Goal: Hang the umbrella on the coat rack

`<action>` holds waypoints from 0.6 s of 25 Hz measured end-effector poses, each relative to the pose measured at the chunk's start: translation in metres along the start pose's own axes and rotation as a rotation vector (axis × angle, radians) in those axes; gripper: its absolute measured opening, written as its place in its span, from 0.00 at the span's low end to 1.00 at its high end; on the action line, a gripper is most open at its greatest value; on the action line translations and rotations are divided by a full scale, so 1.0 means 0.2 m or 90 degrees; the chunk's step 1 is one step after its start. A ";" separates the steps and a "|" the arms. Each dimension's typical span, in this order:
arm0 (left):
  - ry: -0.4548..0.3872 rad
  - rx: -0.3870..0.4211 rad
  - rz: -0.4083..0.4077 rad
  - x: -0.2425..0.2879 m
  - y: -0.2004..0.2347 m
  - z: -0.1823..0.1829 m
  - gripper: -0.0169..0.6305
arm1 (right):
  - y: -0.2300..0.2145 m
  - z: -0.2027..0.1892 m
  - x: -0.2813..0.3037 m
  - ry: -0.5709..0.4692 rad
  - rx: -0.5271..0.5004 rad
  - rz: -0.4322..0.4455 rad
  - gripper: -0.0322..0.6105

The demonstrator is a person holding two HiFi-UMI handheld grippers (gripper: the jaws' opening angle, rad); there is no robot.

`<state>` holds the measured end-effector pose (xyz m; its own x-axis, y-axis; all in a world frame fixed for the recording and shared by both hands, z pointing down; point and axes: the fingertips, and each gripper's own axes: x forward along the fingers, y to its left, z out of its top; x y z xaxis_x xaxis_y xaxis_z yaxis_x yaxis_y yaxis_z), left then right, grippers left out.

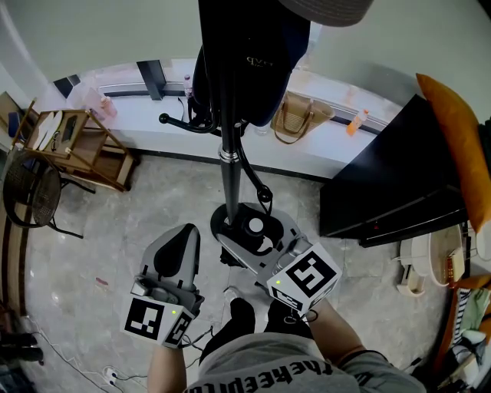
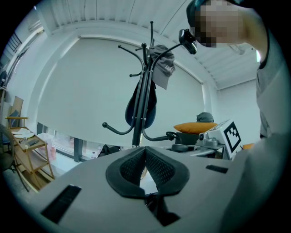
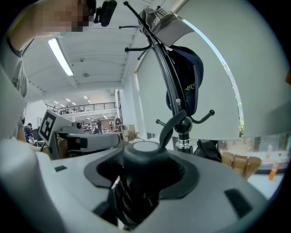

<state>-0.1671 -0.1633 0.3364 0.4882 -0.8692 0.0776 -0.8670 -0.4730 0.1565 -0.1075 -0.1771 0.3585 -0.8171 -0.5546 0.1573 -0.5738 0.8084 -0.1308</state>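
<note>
The black coat rack (image 1: pixel 230 173) stands straight ahead, and its lower hooks curve out to ball tips. My right gripper (image 1: pixel 261 244) is shut on the folded black umbrella (image 1: pixel 255 227), held low near the rack's base. In the right gripper view the umbrella's round handle cap (image 3: pixel 146 151) fills the space between the jaws, and its strap (image 3: pixel 170 126) loops up in front of the rack's pole (image 3: pixel 170 68). My left gripper (image 1: pixel 182 236) is beside it on the left, its pads (image 2: pixel 157 166) pressed together on nothing. The rack (image 2: pixel 142 104) rises ahead of it.
A dark navy cap (image 1: pixel 245 61) and a grey hat (image 1: pixel 326 9) hang on the rack's upper hooks. A wooden stand (image 1: pixel 77 146) and a wicker chair (image 1: pixel 27 192) are at the left. A black cabinet (image 1: pixel 391 184) stands at the right, and a straw bag (image 1: pixel 295 115) lies on the window ledge.
</note>
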 end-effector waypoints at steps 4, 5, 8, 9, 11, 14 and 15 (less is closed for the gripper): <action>0.002 0.000 -0.001 0.01 0.00 0.00 0.05 | -0.03 -0.02 0.00 0.006 0.004 -0.007 0.43; 0.003 0.001 -0.001 0.01 -0.01 -0.01 0.05 | -0.03 -0.03 0.00 0.006 0.004 -0.008 0.43; 0.005 0.001 -0.002 0.02 -0.01 -0.01 0.05 | -0.05 -0.04 -0.01 0.008 0.007 -0.014 0.43; 0.005 0.001 -0.002 0.02 0.00 -0.01 0.05 | -0.06 -0.04 0.00 0.008 0.008 -0.015 0.43; 0.005 0.001 -0.003 0.02 0.00 -0.01 0.05 | -0.07 -0.04 0.00 0.010 0.010 -0.017 0.43; 0.007 0.001 -0.004 0.03 0.00 -0.01 0.05 | -0.09 -0.05 -0.01 0.012 0.012 -0.021 0.43; 0.008 0.001 -0.004 0.03 -0.01 -0.01 0.05 | -0.09 -0.05 -0.01 0.013 0.012 -0.022 0.43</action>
<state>-0.1625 -0.1677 0.3391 0.4944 -0.8647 0.0885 -0.8643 -0.4782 0.1561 -0.0953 -0.1893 0.3702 -0.7956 -0.5778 0.1823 -0.6029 0.7848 -0.1437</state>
